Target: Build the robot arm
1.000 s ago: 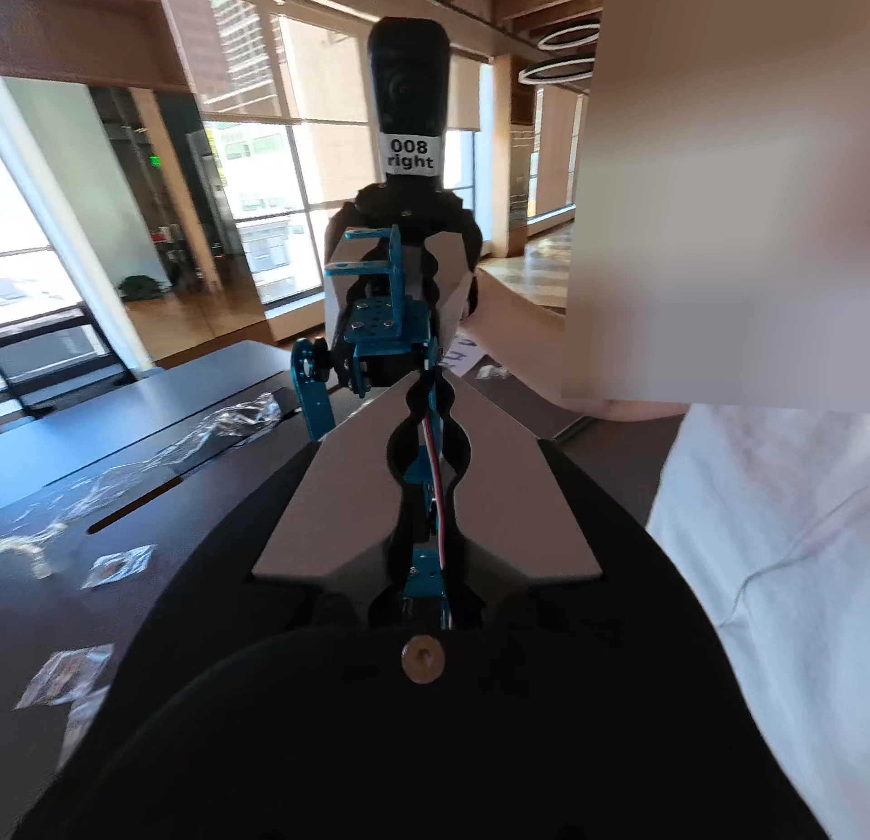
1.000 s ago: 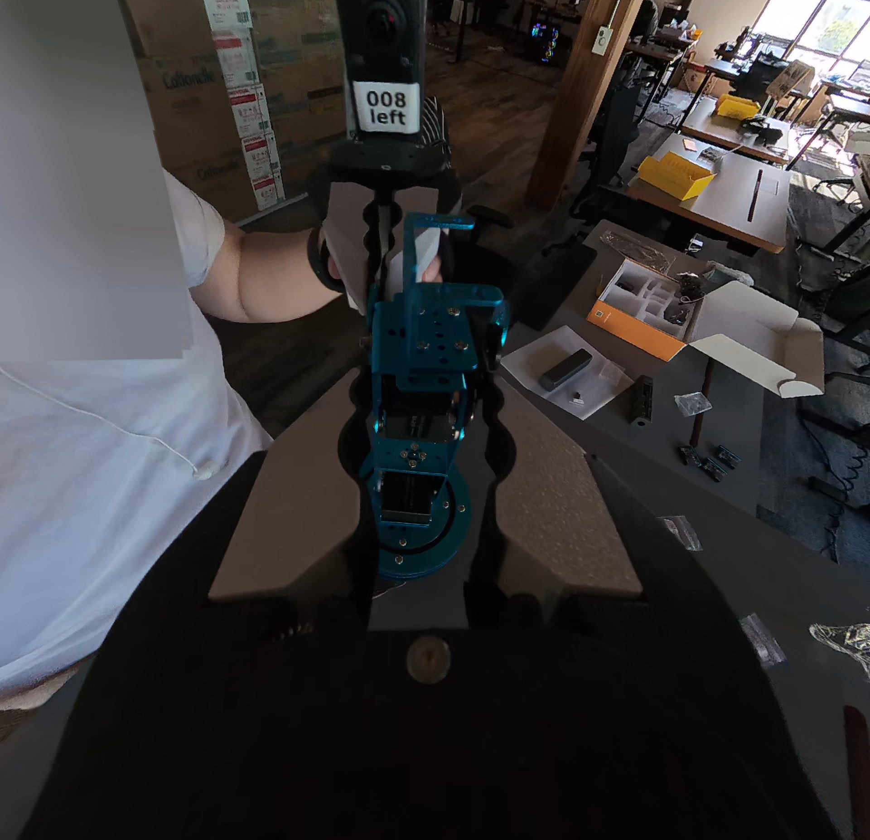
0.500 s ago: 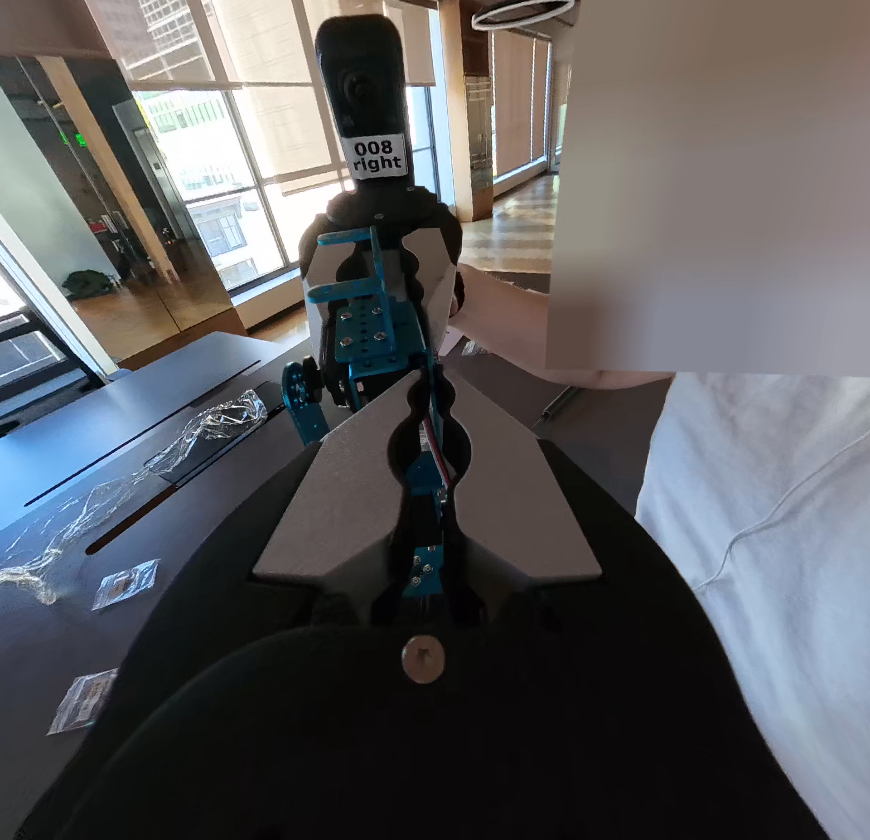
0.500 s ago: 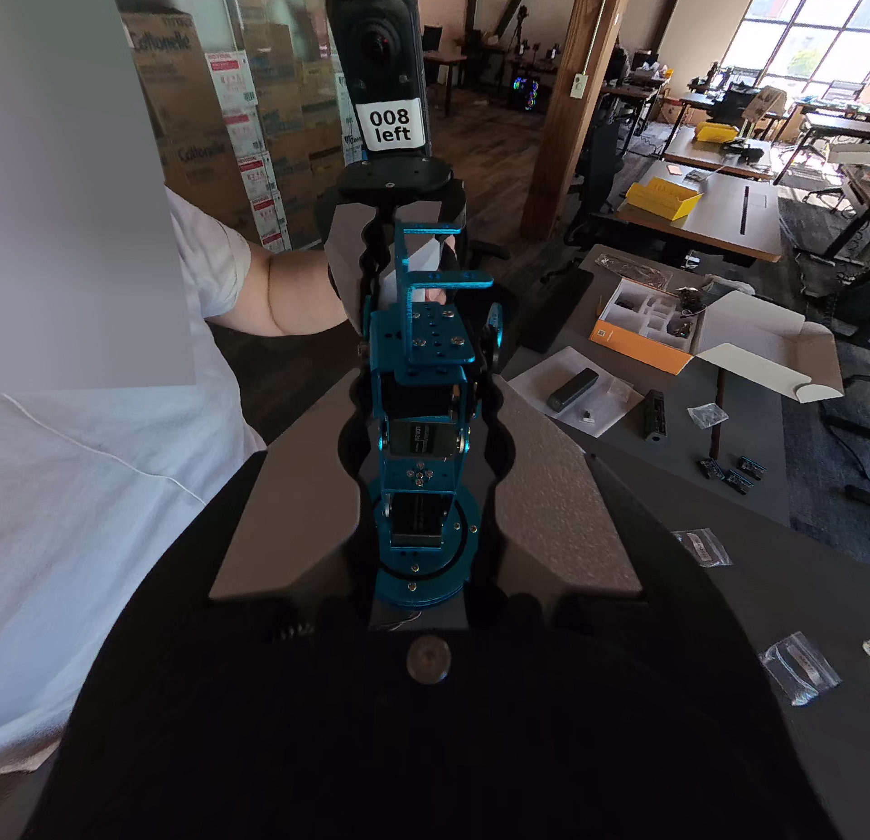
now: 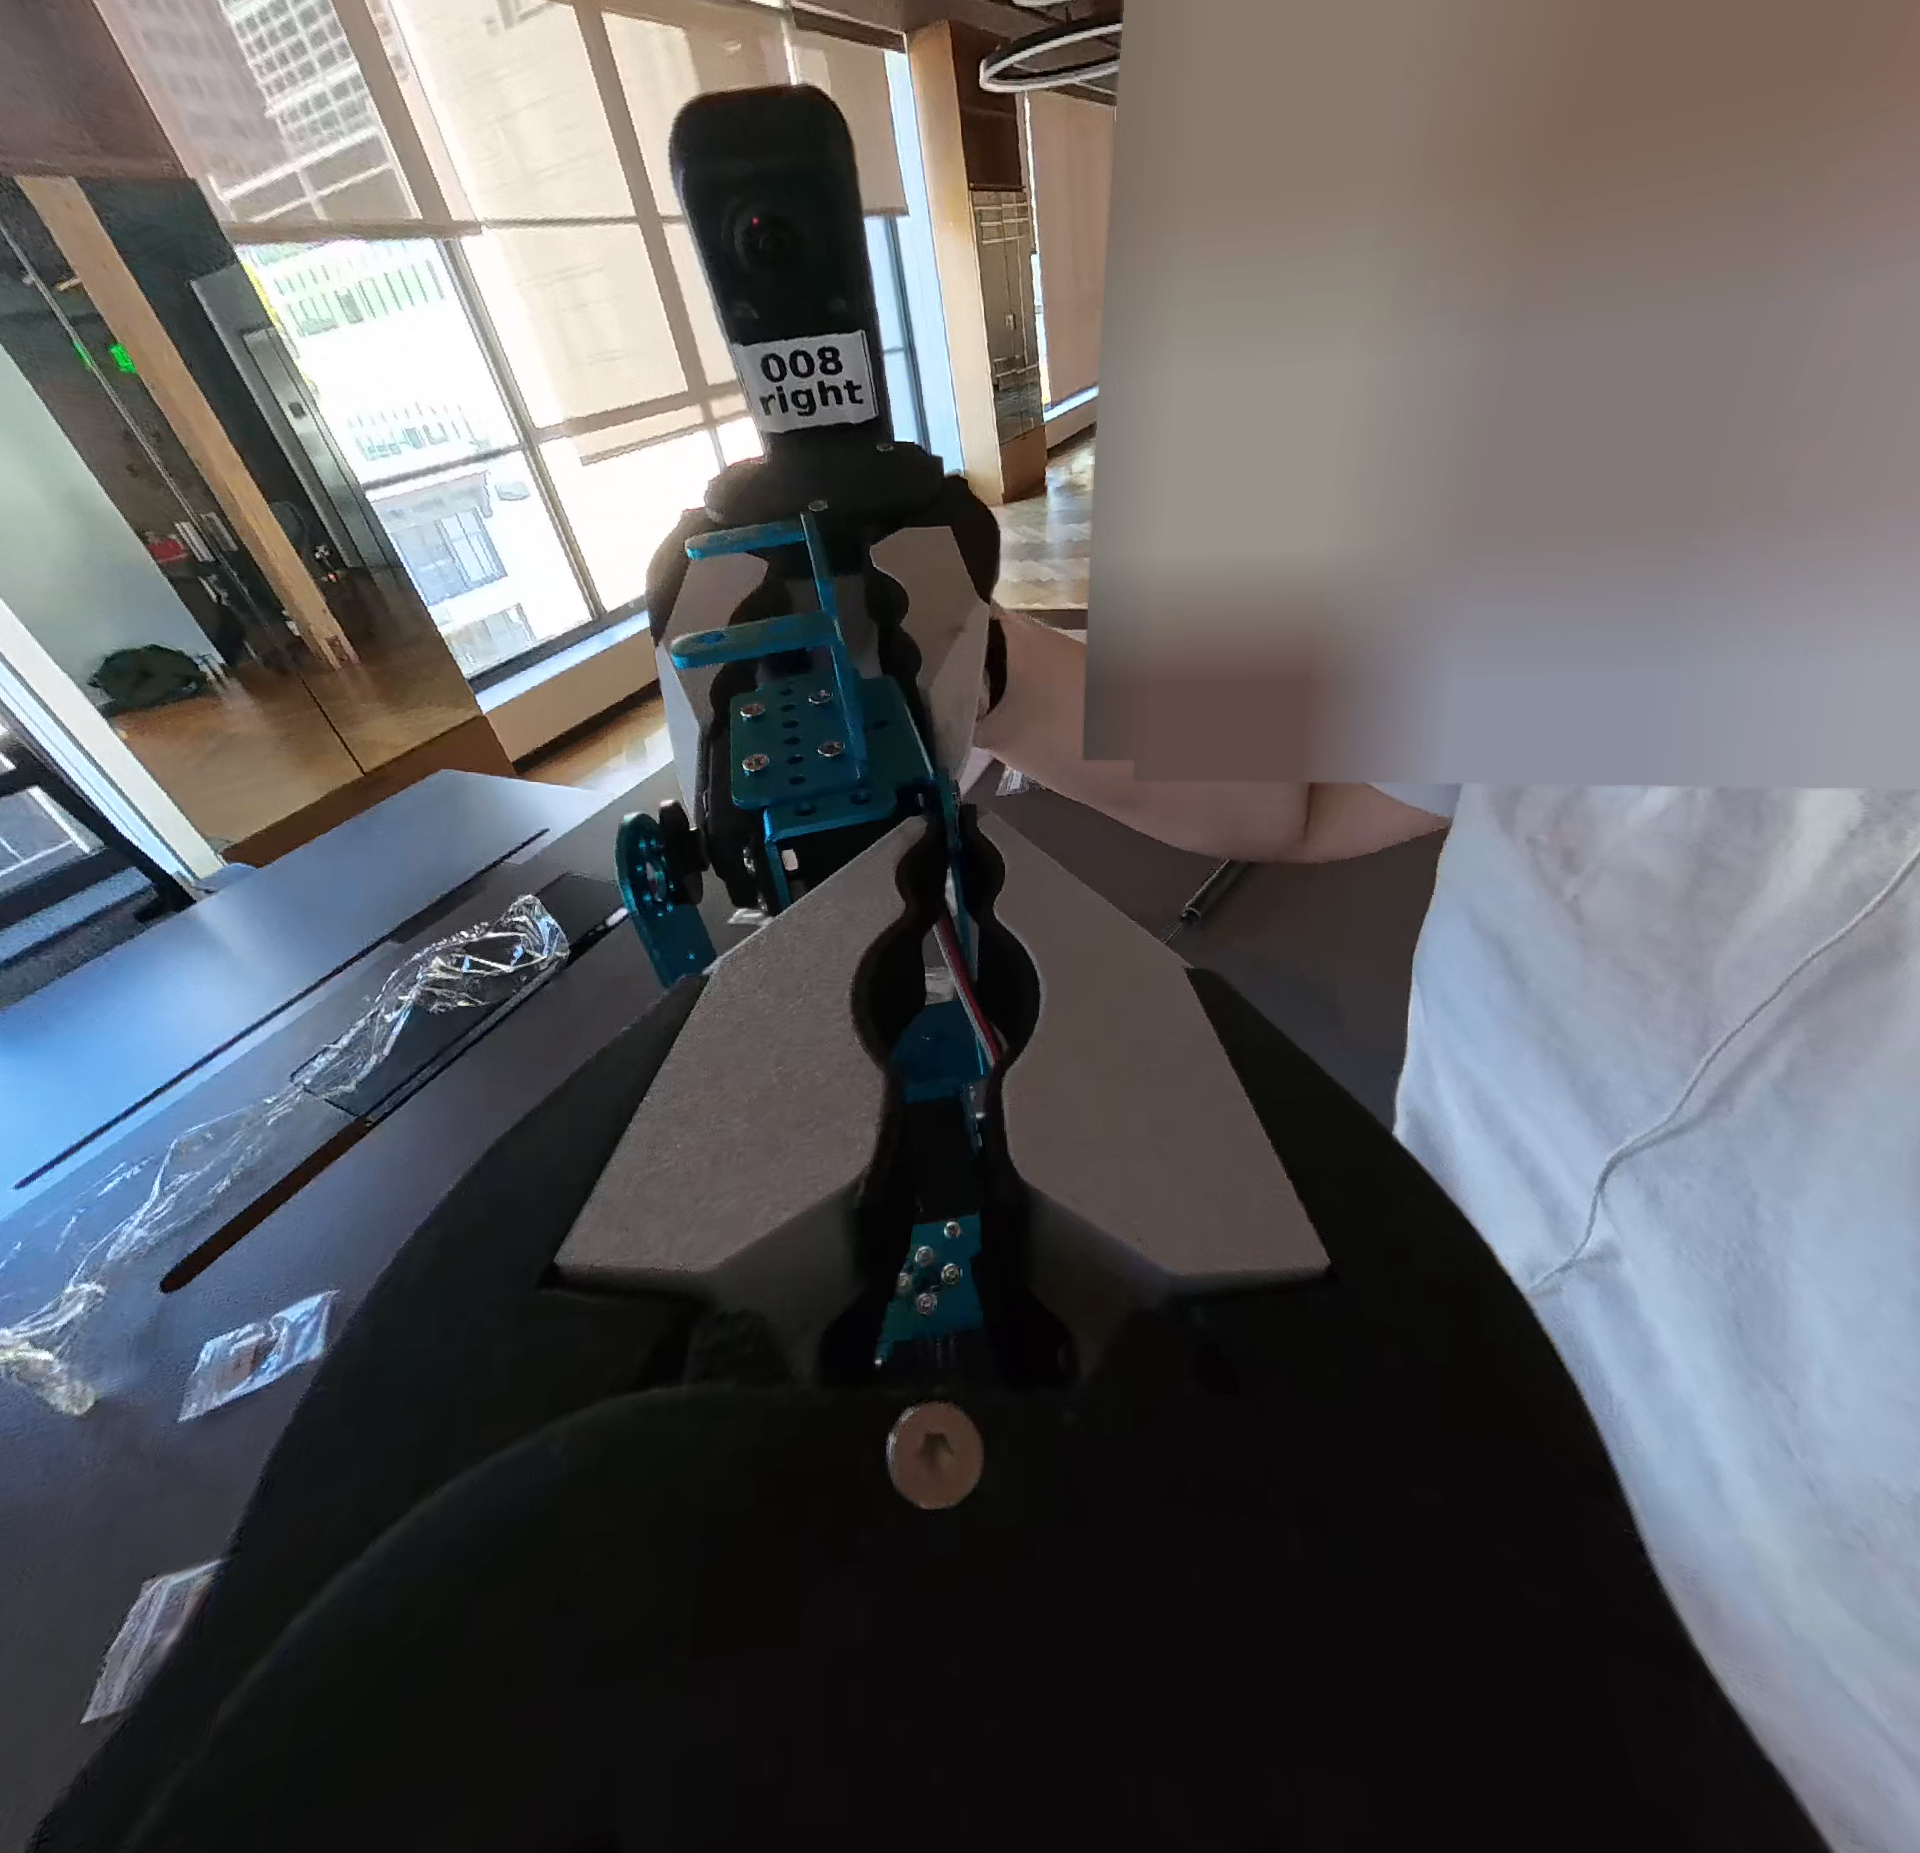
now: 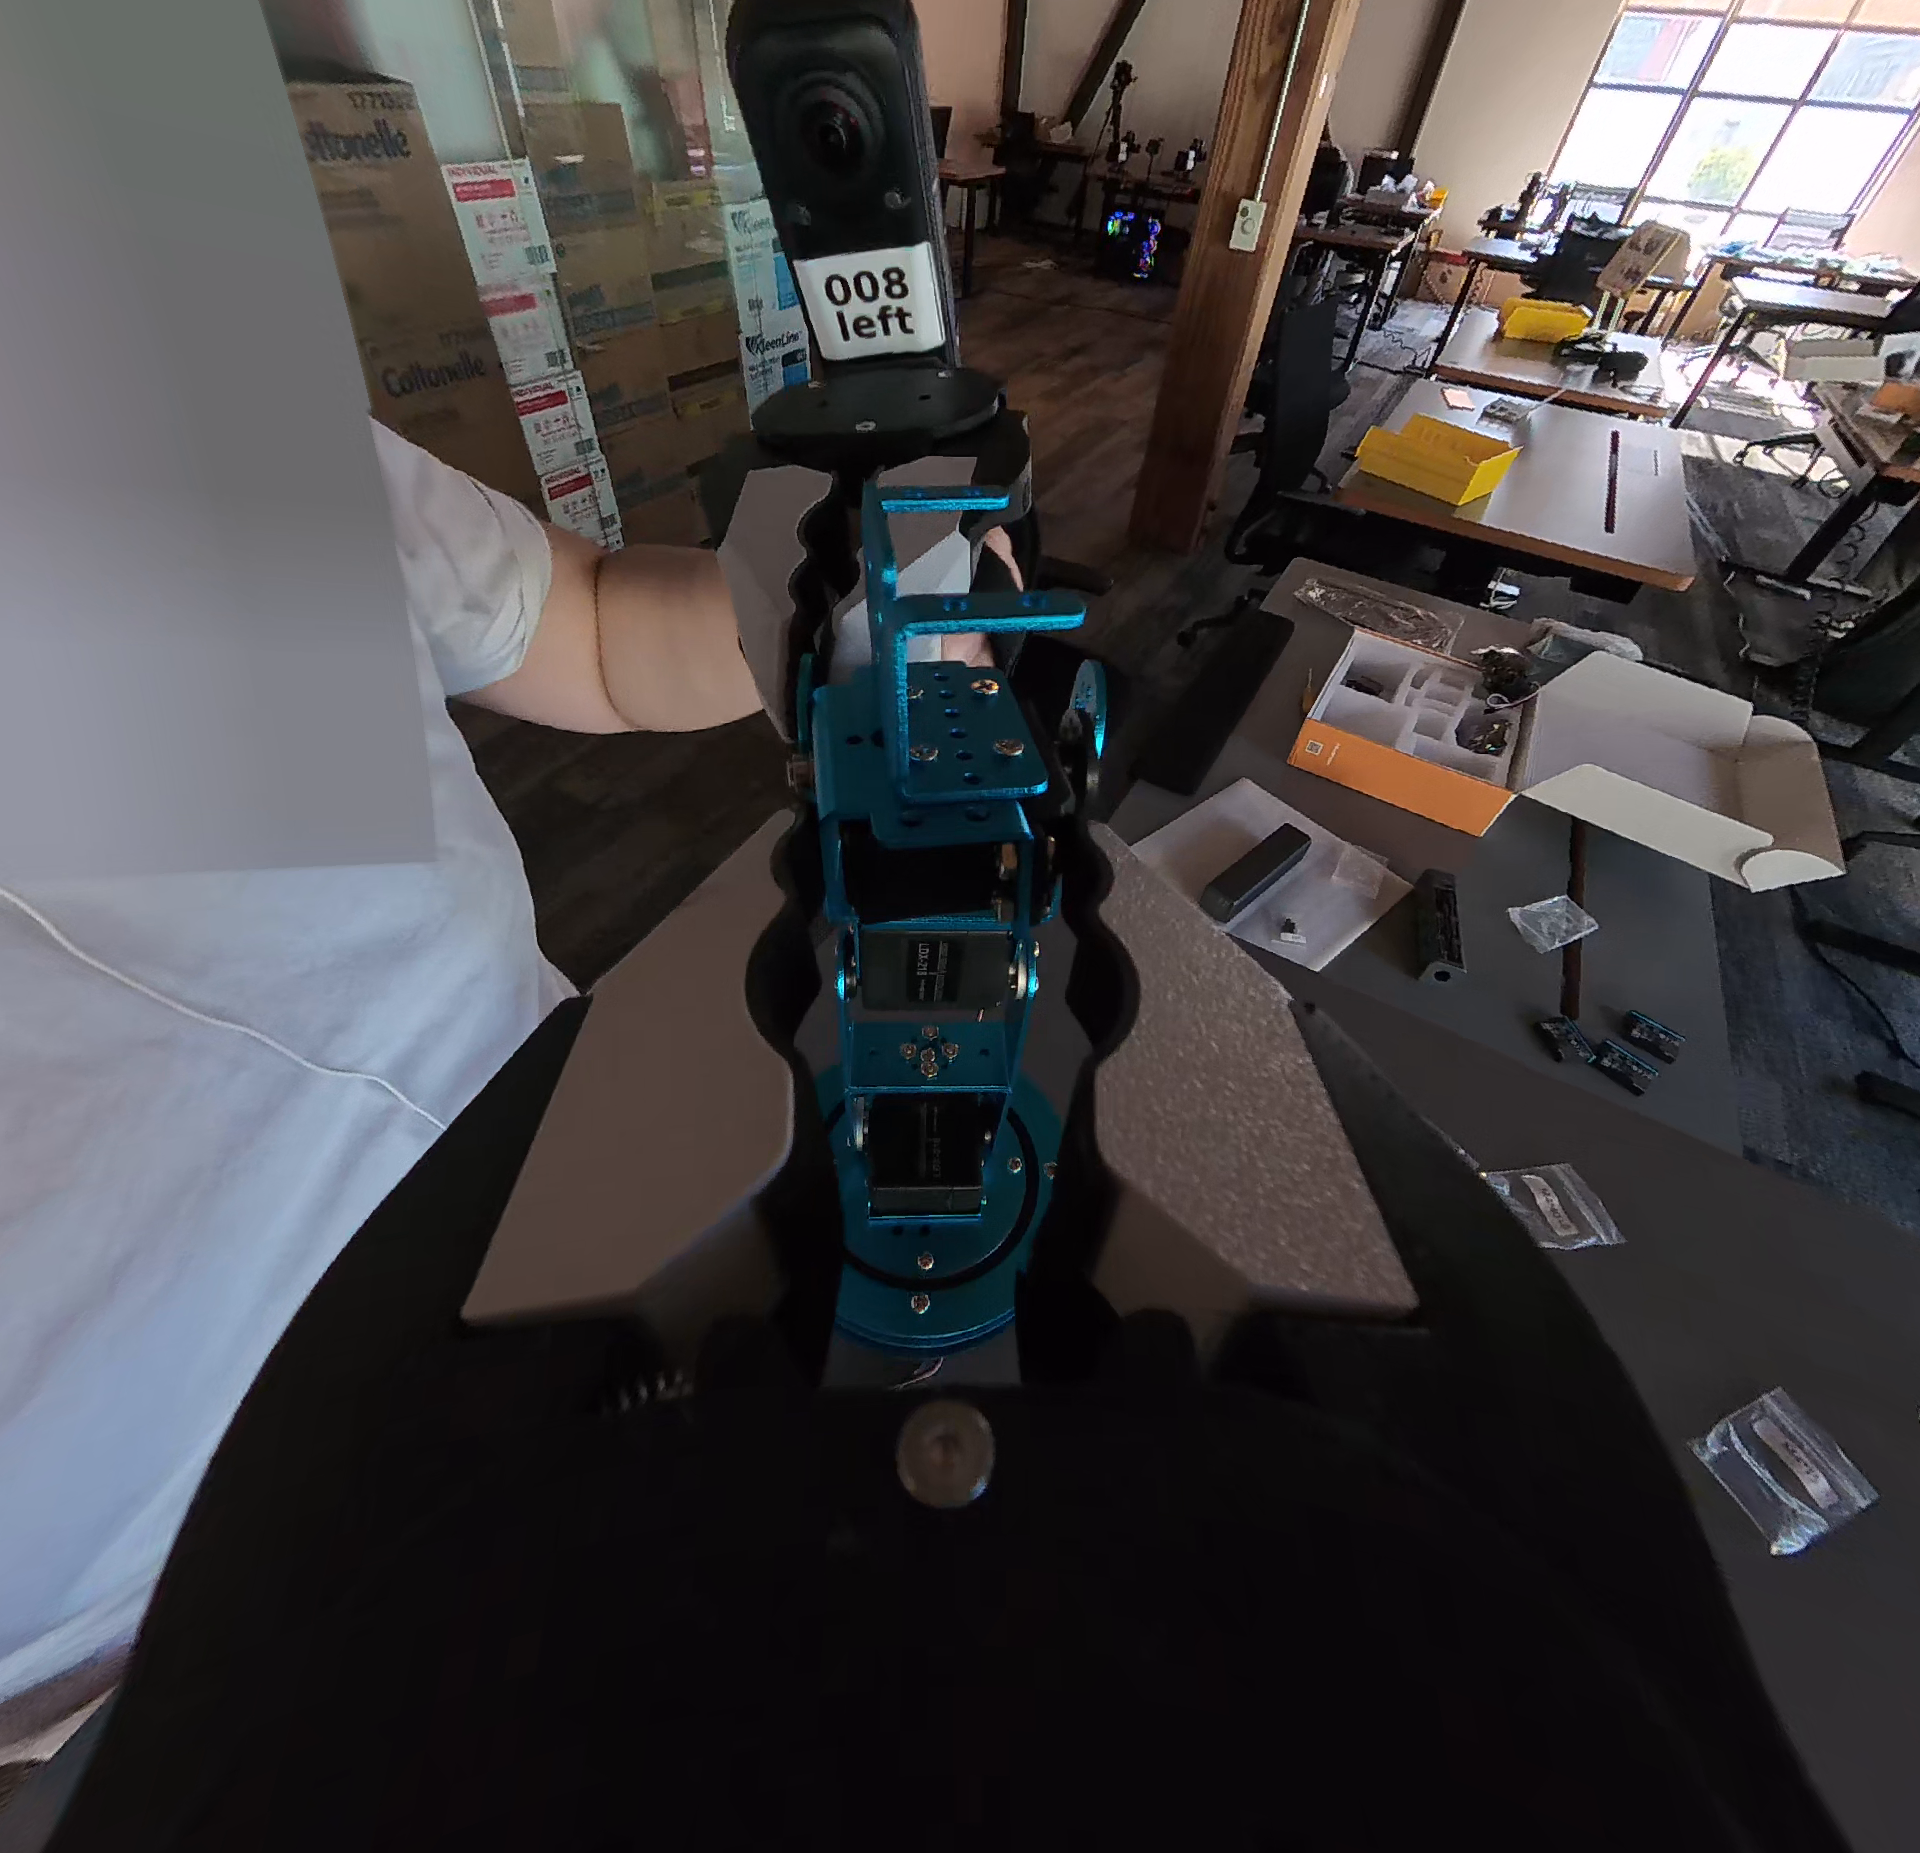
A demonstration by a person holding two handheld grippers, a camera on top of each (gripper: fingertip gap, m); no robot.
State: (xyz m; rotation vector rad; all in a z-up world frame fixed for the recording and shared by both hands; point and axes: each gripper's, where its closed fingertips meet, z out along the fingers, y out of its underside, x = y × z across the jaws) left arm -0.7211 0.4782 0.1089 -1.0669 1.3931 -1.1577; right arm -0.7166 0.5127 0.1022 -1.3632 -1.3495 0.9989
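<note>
A blue metal bracket assembly (image 6: 935, 764) with black servo blocks and a round base is held in the air between my two grippers, which face each other. My right gripper (image 6: 935, 868) is shut on its body, with the grey fingers (image 6: 1226, 1076) on either side. My left gripper (image 5: 940, 868) is shut on a thin blue plate of the assembly (image 5: 810, 754), next to a red and white wire (image 5: 961, 972). Each view shows the other gripper at the far end: the right gripper appears in the left wrist view (image 5: 831, 598), the left gripper in the right wrist view (image 6: 894, 556).
A person in a white shirt (image 6: 208, 1128) stands close beside the grippers. A dark table (image 5: 260, 972) carries clear plastic wrap (image 5: 436, 982) and small bags (image 5: 260, 1356). The grey table (image 6: 1662, 1336) holds an open orange and white box (image 6: 1455, 733), a black block (image 6: 1257, 868) and small bags (image 6: 1782, 1481). My two grippers' fingertips are within a few centimetres of each other.
Both grippers have kept hold of the blue assembly. The pair has swung and tilted a little, so the background shifts and more of the assembly's length shows in the right wrist view.
</note>
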